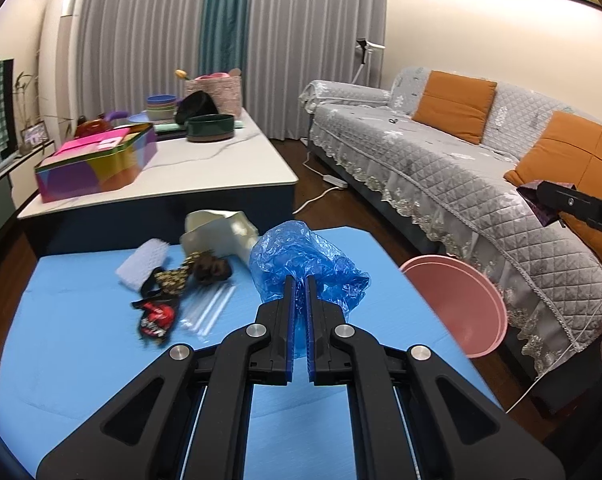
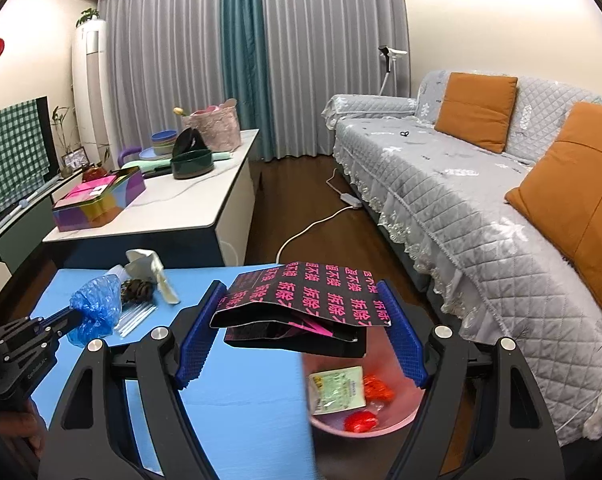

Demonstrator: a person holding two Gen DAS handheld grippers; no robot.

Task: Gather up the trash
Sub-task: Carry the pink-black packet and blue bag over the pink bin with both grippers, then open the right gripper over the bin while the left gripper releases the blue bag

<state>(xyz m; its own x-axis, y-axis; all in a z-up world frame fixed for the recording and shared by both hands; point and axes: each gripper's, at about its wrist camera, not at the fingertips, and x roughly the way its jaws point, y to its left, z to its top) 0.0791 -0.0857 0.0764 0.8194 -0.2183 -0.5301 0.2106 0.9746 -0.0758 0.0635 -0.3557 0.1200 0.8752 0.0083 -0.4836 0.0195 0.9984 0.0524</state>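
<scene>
My left gripper [image 1: 299, 280] is shut on a crumpled blue plastic bag [image 1: 307, 264], held above the blue mat [image 1: 81, 360]; the same bag [image 2: 97, 308] shows at the left of the right wrist view. My right gripper [image 2: 301, 300] is shut on a flattened black box with pink lettering [image 2: 301, 304], its wide jaws pressing both sides, above the pink basin [image 2: 365, 428]. The basin [image 1: 457, 304] sits off the mat's right edge and holds a paper packet [image 2: 337, 390] and red wrappers [image 2: 377, 388]. Loose trash stays on the mat: a red-black wrapper [image 1: 155, 318], clear straws [image 1: 211, 308], white foam [image 1: 143, 266], a cream carton [image 1: 221, 232].
A white coffee table [image 1: 205, 160] behind the mat carries a colourful tin [image 1: 97, 160], bowls and a dark round tin [image 1: 211, 126]. A grey quilted sofa [image 1: 461, 184] with orange cushions runs along the right. A power strip and cord [image 2: 341, 204] lie on the dark floor between them.
</scene>
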